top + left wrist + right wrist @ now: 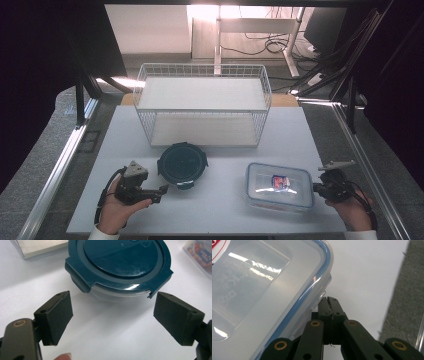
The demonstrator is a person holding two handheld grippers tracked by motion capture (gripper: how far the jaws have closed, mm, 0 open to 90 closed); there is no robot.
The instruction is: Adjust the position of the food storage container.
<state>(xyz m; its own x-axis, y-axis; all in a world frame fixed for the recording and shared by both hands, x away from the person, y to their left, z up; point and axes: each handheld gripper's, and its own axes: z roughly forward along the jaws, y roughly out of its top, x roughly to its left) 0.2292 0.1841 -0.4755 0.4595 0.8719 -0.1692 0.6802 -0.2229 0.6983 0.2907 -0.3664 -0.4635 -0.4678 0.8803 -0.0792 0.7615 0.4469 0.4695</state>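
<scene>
From above, I see my left gripper [161, 192] just beside the round dark teal lidded container [182, 164] on the white table [220, 210], and my right gripper [316, 187] at the right end of the clear rectangular plastic box with blue seal [279, 186].

In the left gripper view, my jaws stand wide, the teal container [120, 265] ahead, untouched.

In the right gripper view, my jaws are pressed together, empty, at the box's [262, 295] edge.
</scene>
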